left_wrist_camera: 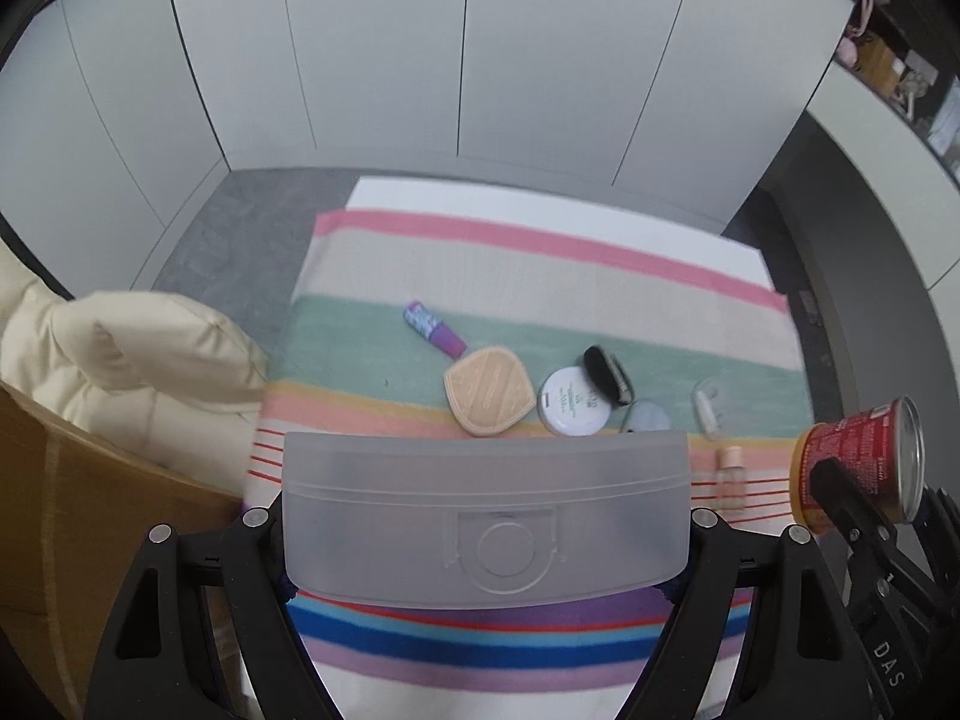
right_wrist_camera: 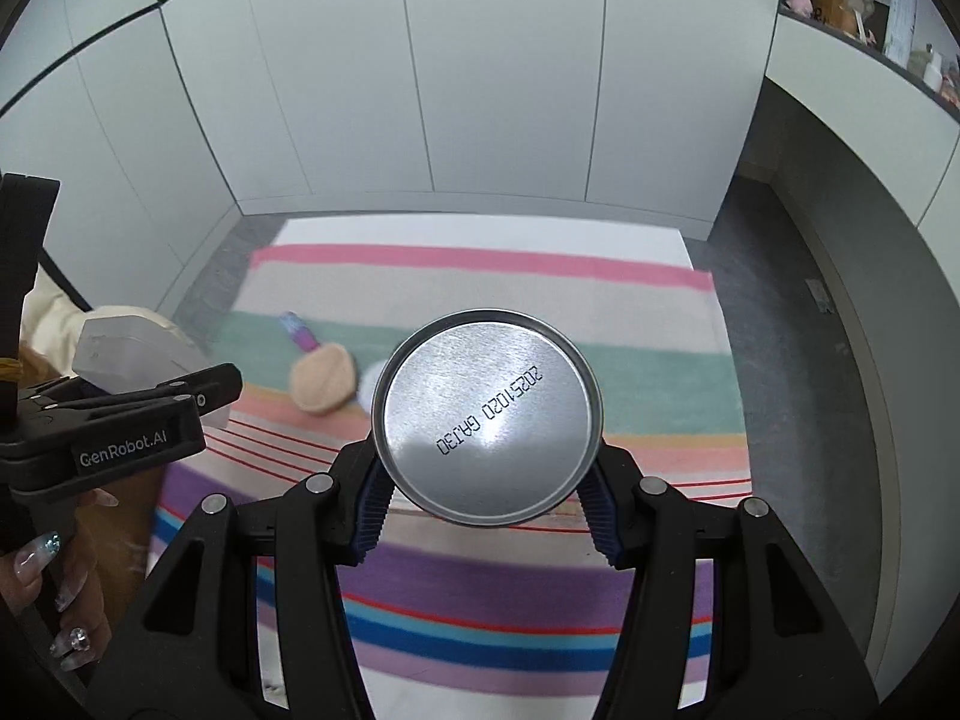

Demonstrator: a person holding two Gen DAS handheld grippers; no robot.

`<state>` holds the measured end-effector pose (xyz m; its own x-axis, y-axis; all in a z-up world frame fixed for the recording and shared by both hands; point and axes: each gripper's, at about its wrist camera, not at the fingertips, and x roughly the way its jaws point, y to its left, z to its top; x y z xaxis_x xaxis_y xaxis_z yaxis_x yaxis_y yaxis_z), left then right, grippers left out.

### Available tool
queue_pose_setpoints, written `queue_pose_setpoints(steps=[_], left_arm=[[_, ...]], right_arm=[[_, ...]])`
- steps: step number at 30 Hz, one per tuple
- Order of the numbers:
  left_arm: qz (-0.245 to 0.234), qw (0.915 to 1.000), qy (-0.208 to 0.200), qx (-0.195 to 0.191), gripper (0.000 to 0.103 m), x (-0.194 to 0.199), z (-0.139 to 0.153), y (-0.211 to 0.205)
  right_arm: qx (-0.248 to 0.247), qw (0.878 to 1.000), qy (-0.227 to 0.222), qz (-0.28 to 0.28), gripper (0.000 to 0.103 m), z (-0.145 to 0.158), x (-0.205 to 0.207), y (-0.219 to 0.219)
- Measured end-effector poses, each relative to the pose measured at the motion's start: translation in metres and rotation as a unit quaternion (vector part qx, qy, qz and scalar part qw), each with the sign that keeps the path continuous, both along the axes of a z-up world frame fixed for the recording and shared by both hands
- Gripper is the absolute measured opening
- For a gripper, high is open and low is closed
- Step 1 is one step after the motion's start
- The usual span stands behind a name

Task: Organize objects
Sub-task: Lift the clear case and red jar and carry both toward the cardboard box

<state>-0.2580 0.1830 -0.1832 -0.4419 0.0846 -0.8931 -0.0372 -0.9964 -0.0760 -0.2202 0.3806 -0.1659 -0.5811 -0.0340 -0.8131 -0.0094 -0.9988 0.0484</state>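
My left gripper [left_wrist_camera: 486,564] is shut on a frosted translucent plastic box [left_wrist_camera: 486,516] and holds it above the striped towel [left_wrist_camera: 540,276]. My right gripper [right_wrist_camera: 486,516] is shut on a red can [left_wrist_camera: 858,462], whose silver bottom [right_wrist_camera: 486,414] faces the right wrist camera. On the towel lie a purple tube [left_wrist_camera: 432,327], a peach puff [left_wrist_camera: 489,390], a white round compact [left_wrist_camera: 573,402], a black brush [left_wrist_camera: 606,375], a small round mirror [left_wrist_camera: 648,417], a clear clip [left_wrist_camera: 708,405] and a small beige bottle [left_wrist_camera: 732,474].
A cream cushion [left_wrist_camera: 120,354] and a brown cardboard box [left_wrist_camera: 78,510] sit to the left. White cabinet panels [left_wrist_camera: 450,60] stand behind the towel. Grey floor [right_wrist_camera: 780,390] runs along the right. A shelf with clutter [right_wrist_camera: 870,6] is at upper right.
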Motion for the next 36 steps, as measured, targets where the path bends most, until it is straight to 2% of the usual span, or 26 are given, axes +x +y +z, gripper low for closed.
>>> queue_pose_setpoints(steps=[7, 10, 14, 19, 23, 31, 36], left_arm=[[-0.001, 0.9995, 0.033, -0.003, 0.083, 0.014, 0.073, -0.015], [-0.016, 0.9987, 0.048, -0.008, 0.083, 0.019, 0.109, -0.018], [-0.029, 0.9962, 0.074, -0.036, 0.083, 0.03, 0.156, -0.02], [-0.036, 0.9933, 0.104, -0.034, 0.083, 0.046, 0.198, -0.024], [-0.043, 0.9927, 0.109, -0.029, 0.083, 0.058, 0.209, -0.023], [-0.045, 0.9942, 0.093, -0.03, 0.083, 0.07, 0.202, -0.016], [-0.053, 0.9919, 0.11, -0.034, 0.083, 0.082, 0.206, -0.01]], right_arm=[[0.005, 0.999, 0.032, 0.009, 0.056, 0.079, 0.007, -0.015], [0.018, 0.999, 0.044, 0.012, 0.056, 0.112, 0.01, -0.023], [0.016, 0.998, 0.056, 0.018, 0.056, 0.157, 0.015, -0.027], [0.021, 0.997, 0.072, 0.017, 0.057, 0.194, 0.024, -0.029], [0.027, 0.996, 0.078, 0.021, 0.057, 0.205, 0.03, -0.032], [0.033, 0.995, 0.084, 0.03, 0.056, 0.207, 0.053, -0.038], [0.032, 0.996, 0.08, 0.034, 0.056, 0.204, 0.063, -0.037]])
